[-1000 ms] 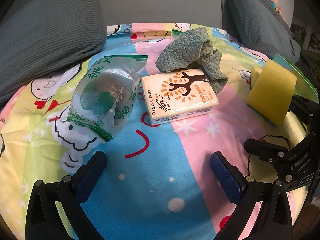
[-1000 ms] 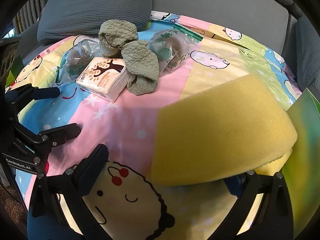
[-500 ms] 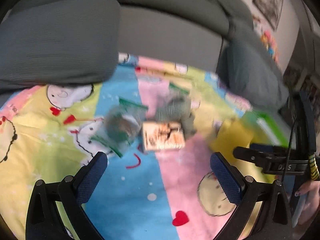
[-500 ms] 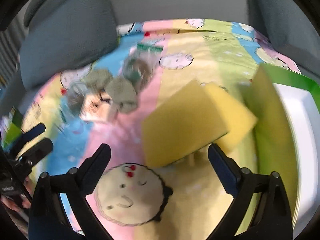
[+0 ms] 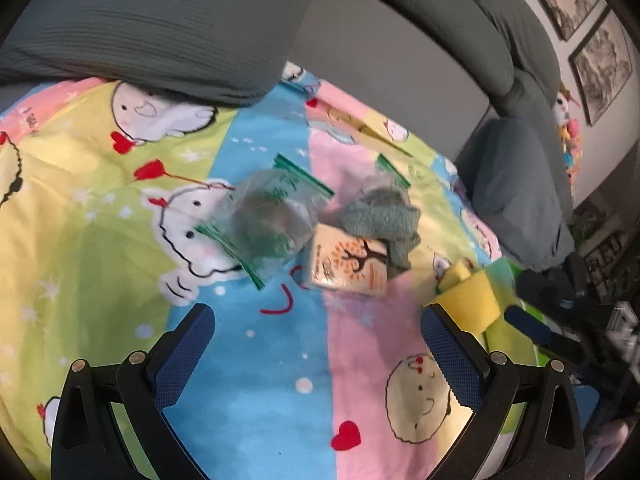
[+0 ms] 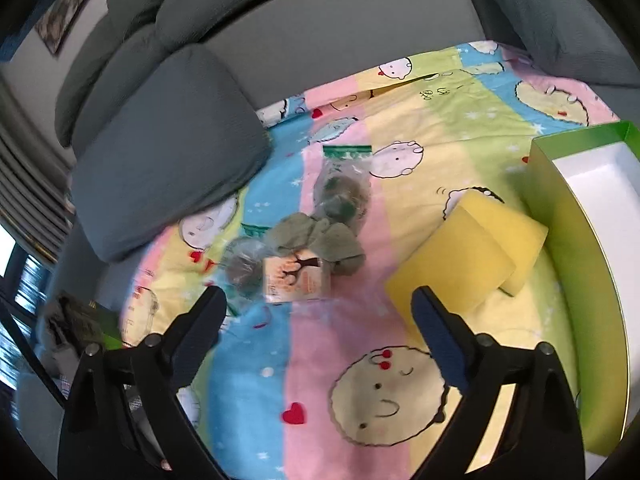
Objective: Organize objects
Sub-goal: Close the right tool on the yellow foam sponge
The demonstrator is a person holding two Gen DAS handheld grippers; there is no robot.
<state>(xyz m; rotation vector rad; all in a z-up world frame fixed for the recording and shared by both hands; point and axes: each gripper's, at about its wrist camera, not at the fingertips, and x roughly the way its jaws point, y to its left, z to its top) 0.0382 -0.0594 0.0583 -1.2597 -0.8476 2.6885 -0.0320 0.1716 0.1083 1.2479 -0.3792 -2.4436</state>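
On the cartoon-print blanket (image 5: pixel 256 360) lie a tissue pack (image 5: pixel 350 266) with a tree print, a grey-green cloth (image 5: pixel 384 220) behind it, and a clear zip bag (image 5: pixel 266 220) with a green seal. A second zip bag (image 6: pixel 344 192) shows in the right wrist view, beyond the cloth (image 6: pixel 320 240) and tissue pack (image 6: pixel 296 278). Two yellow sponges (image 6: pixel 472 260) lie beside a green box (image 6: pixel 576 216) with a white inside. My left gripper (image 5: pixel 316 344) is open and empty, high above the blanket. My right gripper (image 6: pixel 316 328) is open and empty, raised too.
Grey sofa cushions (image 5: pixel 152 28) and the sofa back ring the blanket; another cushion (image 5: pixel 516 184) stands at the right. The sponges (image 5: pixel 468 292) show at the right in the left wrist view. Framed pictures (image 5: pixel 600 60) hang on the wall.
Both grippers have risen and pulled back from the blanket. The sponge that filled the right wrist view a second ago now lies on the blanket by the green box.
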